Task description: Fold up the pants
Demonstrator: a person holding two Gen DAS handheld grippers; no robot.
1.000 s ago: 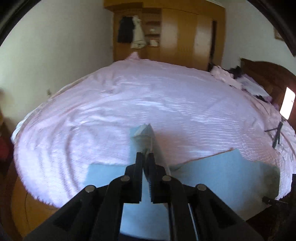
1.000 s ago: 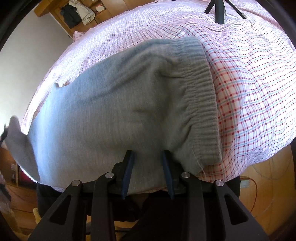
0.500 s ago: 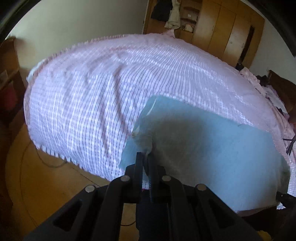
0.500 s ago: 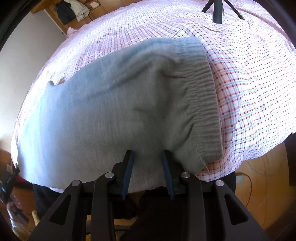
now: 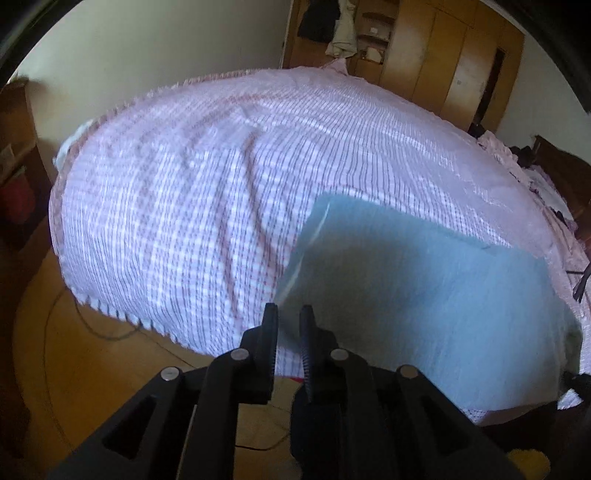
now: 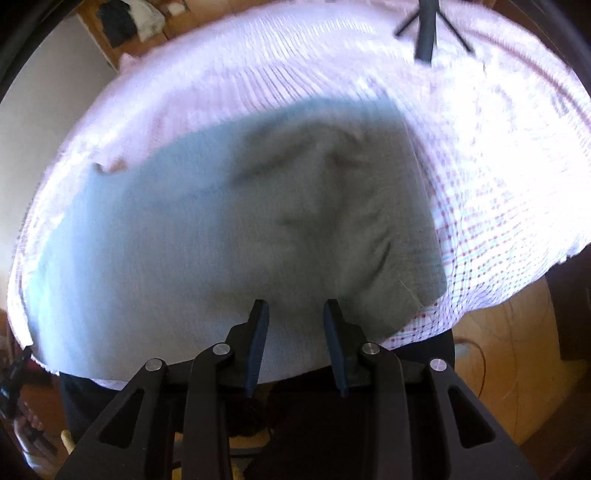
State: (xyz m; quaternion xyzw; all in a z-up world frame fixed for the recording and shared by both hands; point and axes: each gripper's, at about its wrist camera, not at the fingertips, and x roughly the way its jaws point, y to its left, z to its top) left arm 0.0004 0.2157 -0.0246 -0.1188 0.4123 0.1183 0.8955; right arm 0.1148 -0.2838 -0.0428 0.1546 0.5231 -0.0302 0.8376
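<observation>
Since the pants (image 5: pixel 424 295) lie doubled flat on the bed (image 5: pixel 184 184), I have just parted my left tongs (image 5: pixel 288 314) off their corner, while my right tongs (image 6: pixel 295 308) hover spread, pinching nothing.

1. In front of you is a bed (image 5: pixel 207 206) under a pink-and-white checked sheet, brightly lit on its right side.
2. Beyond it stands a wooden wardrobe (image 5: pixel 443 62) with clothes (image 5: pixel 332 26) hanging on its open section.
3. To your left you see a plain pale wall (image 5: pixel 147 48).
4. Below the bed's edge is a wooden floor (image 5: pixel 92 369) with a thin cable across it.
5. A black tripod (image 6: pixel 428 26) stands on the bed.
</observation>
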